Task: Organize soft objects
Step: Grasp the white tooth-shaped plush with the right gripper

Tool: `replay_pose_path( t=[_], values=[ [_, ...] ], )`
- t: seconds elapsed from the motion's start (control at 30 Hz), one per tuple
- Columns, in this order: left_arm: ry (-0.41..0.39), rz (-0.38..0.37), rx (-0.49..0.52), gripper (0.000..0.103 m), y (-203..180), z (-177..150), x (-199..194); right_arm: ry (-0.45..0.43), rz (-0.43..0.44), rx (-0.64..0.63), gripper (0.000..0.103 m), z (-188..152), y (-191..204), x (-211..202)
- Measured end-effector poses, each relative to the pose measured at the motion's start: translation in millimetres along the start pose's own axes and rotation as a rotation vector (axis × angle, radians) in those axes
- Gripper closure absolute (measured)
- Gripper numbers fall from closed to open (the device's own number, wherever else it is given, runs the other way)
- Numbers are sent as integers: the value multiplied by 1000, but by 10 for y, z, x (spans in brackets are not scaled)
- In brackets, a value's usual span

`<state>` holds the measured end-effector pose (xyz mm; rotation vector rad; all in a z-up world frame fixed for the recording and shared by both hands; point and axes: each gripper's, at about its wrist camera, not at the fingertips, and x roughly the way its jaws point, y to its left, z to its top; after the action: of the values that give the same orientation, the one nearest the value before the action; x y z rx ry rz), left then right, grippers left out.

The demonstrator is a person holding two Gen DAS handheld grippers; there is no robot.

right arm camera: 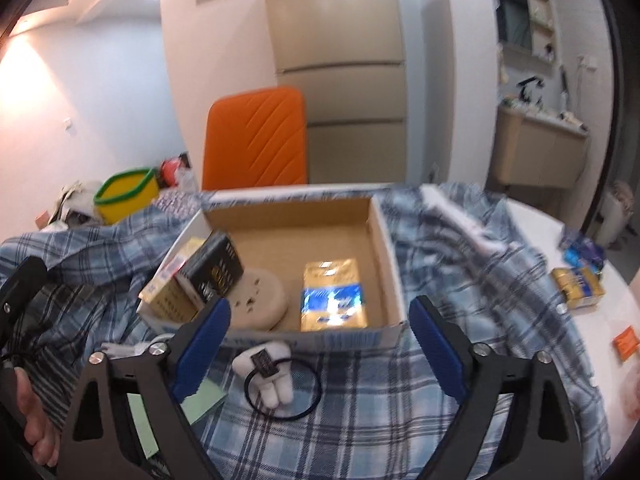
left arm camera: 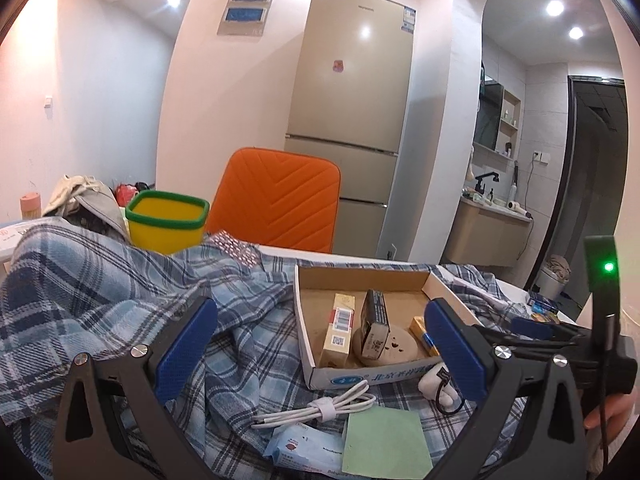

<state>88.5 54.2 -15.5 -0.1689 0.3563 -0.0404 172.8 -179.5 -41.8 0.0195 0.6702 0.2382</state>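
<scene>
A blue plaid cloth (left arm camera: 100, 280) lies rumpled over the table (right arm camera: 600, 320). On it, just in front of a cardboard box (right arm camera: 390, 264), sits a small white plush toy (right arm camera: 266, 376) with a black hair band (right arm camera: 310, 400) looped on it. My right gripper (right arm camera: 320, 304) hangs open above the toy and the box's front wall, nothing between its fingers. My left gripper (left arm camera: 320, 308) is open too, over the cloth and the box (left arm camera: 304, 320); the plush toy (left arm camera: 430, 384) lies by its right finger (left arm camera: 456, 344). The box holds gold packs, a black pack and a round beige puff (right arm camera: 260, 296).
A coiled white cable (left arm camera: 324, 404), a green note pad (left arm camera: 384, 440) and a tissue pack (left arm camera: 304, 448) lie on the cloth near the left gripper. A yellow bin with a green rim (left arm camera: 166, 220) and an orange chair (left arm camera: 276, 200) stand behind. Small packs (right arm camera: 576, 286) sit at the table's right.
</scene>
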Motion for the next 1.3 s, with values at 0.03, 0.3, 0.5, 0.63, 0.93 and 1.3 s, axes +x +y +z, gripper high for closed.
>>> replay_pose_path(
  t=[0.03,0.3,0.5,0.63,0.93,1.3],
  values=[
    [5,1,7,0,-12,-8,10,20,13,-6,16,-8,13,42],
    [-8,0,36,0,-63,-26,-27,210,121,-133,36,-138,281,394],
    [5,-3,20,0,-40,-8,-46,248,84,-196,44,-199,421,516],
    [20,-11,20,0,-44,-3,-44,306,71,-210,49,-240,449,650],
    [109,-63,89,0,-169,18,53,264,68,-211,65,-257,412,540],
    [448,-225,118,6,-326,-190,378,-20,-14,-85,65,-8,136,-198]
  ],
)
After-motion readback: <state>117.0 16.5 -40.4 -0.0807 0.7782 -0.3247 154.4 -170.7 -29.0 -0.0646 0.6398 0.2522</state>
